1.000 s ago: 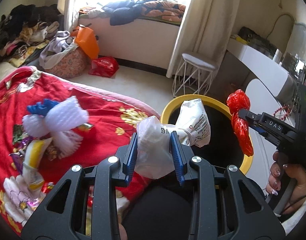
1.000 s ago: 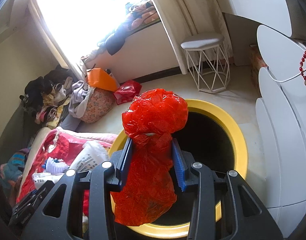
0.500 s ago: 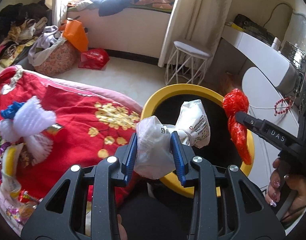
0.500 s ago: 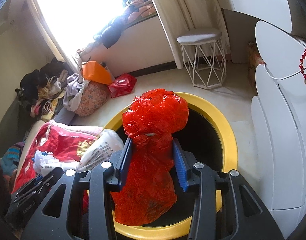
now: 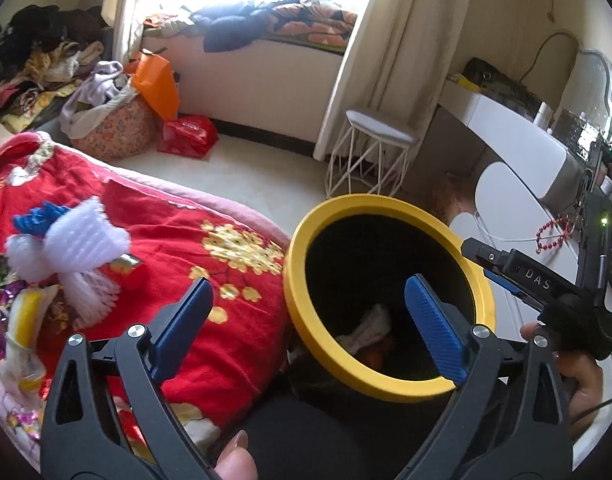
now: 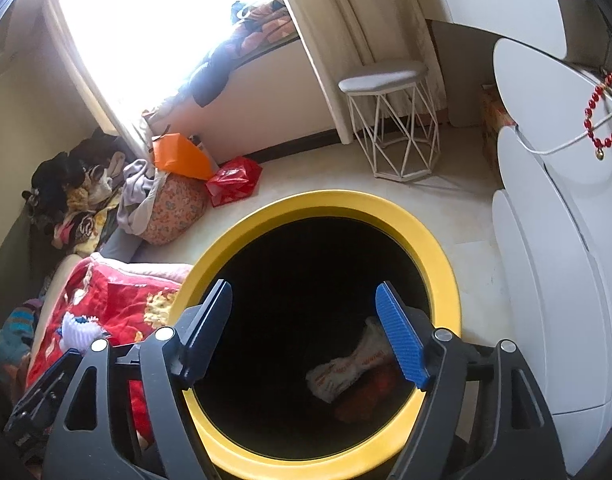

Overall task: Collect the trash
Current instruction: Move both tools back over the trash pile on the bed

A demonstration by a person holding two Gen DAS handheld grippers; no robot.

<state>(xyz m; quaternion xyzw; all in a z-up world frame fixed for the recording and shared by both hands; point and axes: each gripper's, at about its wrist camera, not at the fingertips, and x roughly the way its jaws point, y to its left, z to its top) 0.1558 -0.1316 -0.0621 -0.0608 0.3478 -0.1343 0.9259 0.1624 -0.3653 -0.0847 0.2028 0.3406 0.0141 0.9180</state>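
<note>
Over the bin: both grippers, fingers spread, nothing held.
Left gripper: at yellow rim (bin).
Right gripper: above opening.
Bin bottom: white bag, red bag.

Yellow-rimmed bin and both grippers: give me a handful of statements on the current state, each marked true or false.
1. The left gripper is open and holds nothing. True.
2. The right gripper is shut on a red bag. False: it is open and empty; something red lies at the bottom of the yellow-rimmed bin.
3. A white printed bag lies inside the bin. True.
4. The white foam netting is in the bin. False: it lies on the red blanket, beside the bin.
5. The wire-frame stool stands on the floor beyond the bin. True.
</note>
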